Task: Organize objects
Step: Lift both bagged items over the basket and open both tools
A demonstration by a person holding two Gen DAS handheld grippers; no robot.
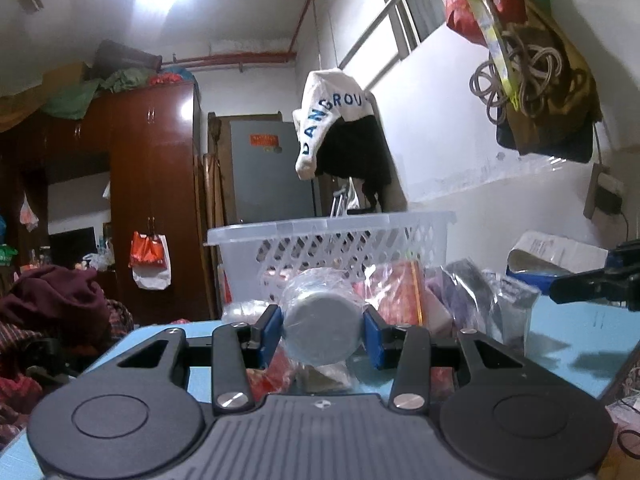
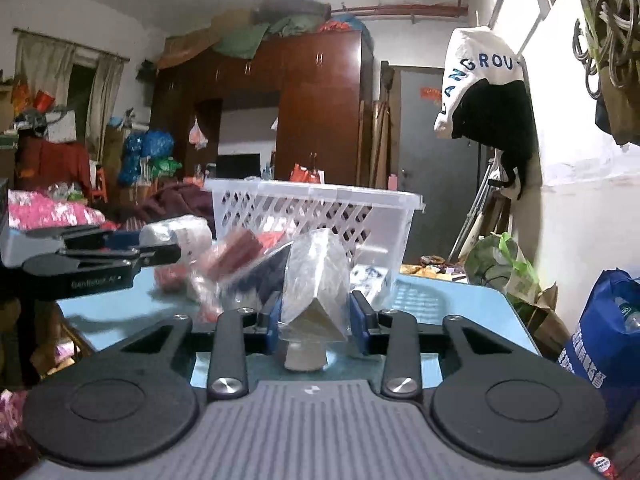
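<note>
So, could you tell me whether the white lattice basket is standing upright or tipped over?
Upright: the white plastic lattice basket sits on the blue table with its rim on top and level.

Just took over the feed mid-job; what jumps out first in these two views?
Both tongs are loaded: the left tongs clamp a plastic-wrapped grey round container, the right tongs a bagged wedge-shaped item. Behind them a white lattice basket stands on the blue table, bagged items heaped before it.
</note>
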